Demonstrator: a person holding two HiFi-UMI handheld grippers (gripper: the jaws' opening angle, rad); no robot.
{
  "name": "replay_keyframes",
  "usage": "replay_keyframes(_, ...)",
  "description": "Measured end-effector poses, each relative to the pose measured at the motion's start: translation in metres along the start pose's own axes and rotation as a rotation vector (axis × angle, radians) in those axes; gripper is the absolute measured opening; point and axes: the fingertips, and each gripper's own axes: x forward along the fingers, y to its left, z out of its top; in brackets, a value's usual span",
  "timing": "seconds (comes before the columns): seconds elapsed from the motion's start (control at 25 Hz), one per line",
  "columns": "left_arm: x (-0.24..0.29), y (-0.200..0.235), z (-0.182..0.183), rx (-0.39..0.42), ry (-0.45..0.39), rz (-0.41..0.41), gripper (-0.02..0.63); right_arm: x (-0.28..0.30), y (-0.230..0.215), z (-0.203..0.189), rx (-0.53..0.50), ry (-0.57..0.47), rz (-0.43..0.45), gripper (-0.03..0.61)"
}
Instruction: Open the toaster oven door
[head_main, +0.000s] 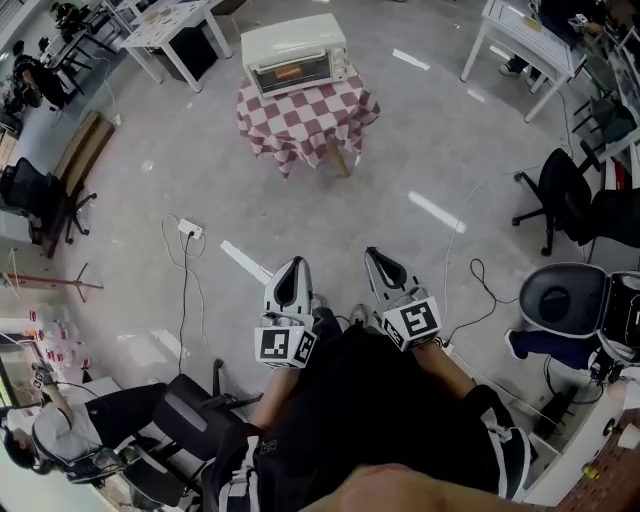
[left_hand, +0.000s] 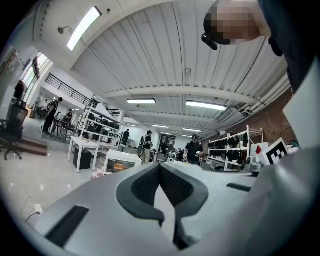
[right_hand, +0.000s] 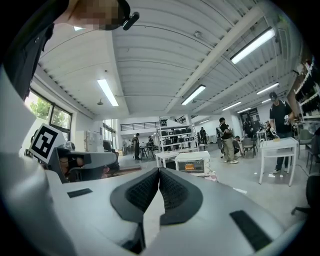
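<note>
A cream toaster oven (head_main: 294, 52) with its glass door closed stands on a small table under a red-and-white checked cloth (head_main: 305, 115), far ahead across the floor. Both gripper views catch it small in the distance: toaster oven (left_hand: 122, 161) and toaster oven (right_hand: 192, 162). My left gripper (head_main: 292, 272) and right gripper (head_main: 378, 260) are held close to my body, side by side, well short of the table. Both point up and forward. Each has its jaws pressed together with nothing between them, left gripper (left_hand: 160, 166) and right gripper (right_hand: 159, 171).
White tables (head_main: 178, 30) stand at the back left and another white table (head_main: 520, 40) at the back right. Office chairs (head_main: 565, 195) sit on the right, another chair (head_main: 185, 420) near my left leg. Cables and a power strip (head_main: 190, 230) lie on the floor. Several people stand in the background.
</note>
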Motion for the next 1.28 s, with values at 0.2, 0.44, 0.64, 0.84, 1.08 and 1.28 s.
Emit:
replay_keyframes(0.2,0.018,0.002,-0.009,-0.02,0.025,0.001,0.009,0.007,-0.01,0.001,-0.003,0.002,-0.014,0.028)
replay_keyframes(0.44,0.061,0.024,-0.015,-0.039,0.036,-0.004,0.009,0.045,-0.03,-0.005,0.002,0.022,-0.016,0.028)
replay_keyframes(0.64,0.106,0.054,-0.007,-0.064,0.015,-0.02,0.009,0.087,-0.047,0.0,-0.023,0.027,-0.035,0.028)
replay_keyframes(0.84,0.144,0.088,0.015,-0.064,-0.01,-0.043,0.009,0.135,-0.059,0.018,-0.053,0.022,-0.063,0.028)
replay_keyframes(1.08,0.184,0.136,0.029,-0.074,-0.009,-0.065,0.009,0.2,-0.073,0.032,-0.054,0.012,-0.099,0.028)
replay_keyframes(1.28,0.215,0.171,0.026,-0.102,0.006,-0.08,0.009,0.246,-0.086,0.037,-0.046,0.014,-0.122,0.028)
